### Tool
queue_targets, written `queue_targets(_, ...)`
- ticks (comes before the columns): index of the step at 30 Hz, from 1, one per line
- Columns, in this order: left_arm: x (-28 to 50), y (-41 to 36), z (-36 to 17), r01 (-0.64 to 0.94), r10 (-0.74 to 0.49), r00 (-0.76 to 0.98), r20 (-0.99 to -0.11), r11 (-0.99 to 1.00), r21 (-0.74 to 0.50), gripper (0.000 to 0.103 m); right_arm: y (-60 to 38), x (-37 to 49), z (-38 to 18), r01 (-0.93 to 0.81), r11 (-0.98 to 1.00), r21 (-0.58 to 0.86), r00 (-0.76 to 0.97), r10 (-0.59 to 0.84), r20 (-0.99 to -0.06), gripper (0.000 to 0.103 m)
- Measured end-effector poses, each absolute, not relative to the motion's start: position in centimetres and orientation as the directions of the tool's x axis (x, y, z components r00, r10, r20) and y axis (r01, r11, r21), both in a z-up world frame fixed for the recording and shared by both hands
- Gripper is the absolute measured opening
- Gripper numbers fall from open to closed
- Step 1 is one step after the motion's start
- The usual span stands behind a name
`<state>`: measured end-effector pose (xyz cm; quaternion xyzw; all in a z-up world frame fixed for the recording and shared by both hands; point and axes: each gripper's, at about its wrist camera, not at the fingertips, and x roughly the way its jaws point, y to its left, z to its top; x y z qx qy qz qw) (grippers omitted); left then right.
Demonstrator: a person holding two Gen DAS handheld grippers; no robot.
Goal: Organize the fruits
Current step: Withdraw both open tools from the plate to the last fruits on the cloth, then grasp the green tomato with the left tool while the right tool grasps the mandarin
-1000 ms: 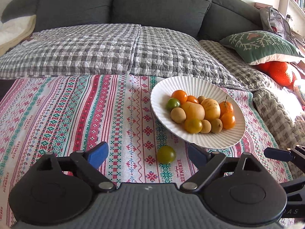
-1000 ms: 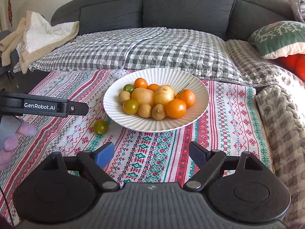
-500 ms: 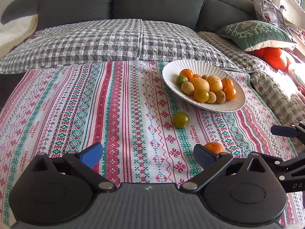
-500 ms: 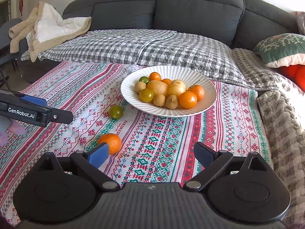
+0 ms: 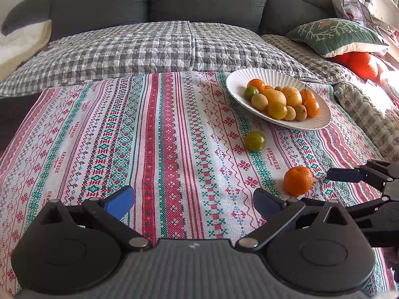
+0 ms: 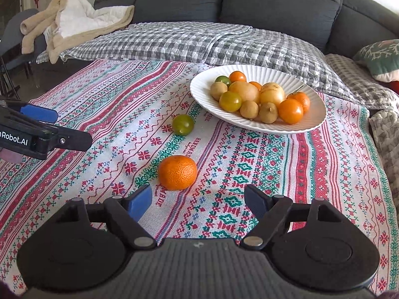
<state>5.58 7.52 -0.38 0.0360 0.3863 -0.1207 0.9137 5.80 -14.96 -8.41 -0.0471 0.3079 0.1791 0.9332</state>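
Fruits sit in two groups on a patterned tablecloth (image 6: 104, 114): most are piled on a white fluted plate (image 6: 259, 74), and two lie loose on the cloth.

In the right wrist view, the far left edge holds the left gripper (image 6: 53, 127), entering from the side above the cloth, well apart from any fruit. Right of it, near the frame's centre, a green tomato (image 6: 183, 124) lies just beside the plate's near left rim. Below it, lower centre, a loose mandarin (image 6: 177, 172) rests on the cloth, just ahead of the right gripper (image 6: 198, 200). Upper right of centre, the plate carries small brown fruits, pale yellow ones, tomatoes and a stemmed mandarin. Nothing stands between the right gripper and the loose mandarin.

The right gripper's jaws are closing with only cloth between them; the mandarin lies beyond the fingertips, nearer the blue left finger (image 6: 139, 200), untouched. In the left wrist view, the left gripper (image 5: 193, 203) has its jaws spread wide over bare cloth, holding nothing; the mandarin (image 5: 298, 180) sits to the right of its right finger, and the right gripper's finger (image 5: 345, 175) reaches in from the right edge just beside that fruit.

The cloth covers a low surface in front of a dark grey sofa (image 6: 249, 0) laid with a grey checked quilt (image 6: 187, 42). A beige blanket (image 6: 74, 20) is heaped at upper left, a green cushion (image 6: 379, 59) at the right edge.
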Motion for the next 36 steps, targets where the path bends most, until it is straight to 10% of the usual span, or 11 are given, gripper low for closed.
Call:
queue_targets(10, 5.5, 7.1, -0.5, 0.259, -0.194, 0.669, -0.718, 0.966, -0.019, 0.100, -14.4, 5.7, -8.5, -0.396, 0.918, 0.012, 0.739, 0.326, -0.590, 0.016)
queue_targets(15, 5.6, 6.8, -0.6, 0.269, -0.190, 0.670, -0.718, 0.963, -0.004, 0.100, -14.7, 5.5, -8.1, -0.403, 0.915, 0.013, 0.743, 0.335, -0.579, 0.008)
queue_targets(26, 6.0, 5.6, -1.5, 0.294, -0.173, 0.675, -0.717, 0.955, 0.046, 0.100, -15.8, 5.2, -7.1, -0.416, 0.907, 0.062, 0.742, 0.378, -0.554, 0.005)
queue_targets(31, 6.1, 5.3, -1.3, 0.298, -0.172, 0.688, -0.705, 0.953, 0.059, 0.099, -15.4, 5.3, -7.0, -0.430, 0.899, 0.081, 0.735, 0.401, -0.547, 0.034)
queue_targets(36, 6.4, 5.1, -1.2, 0.293, -0.165, 0.700, -0.695, 0.954, 0.069, 0.099, -14.1, 6.3, -7.1, -0.441, 0.895, 0.065, 0.732, 0.401, -0.551, 0.037)
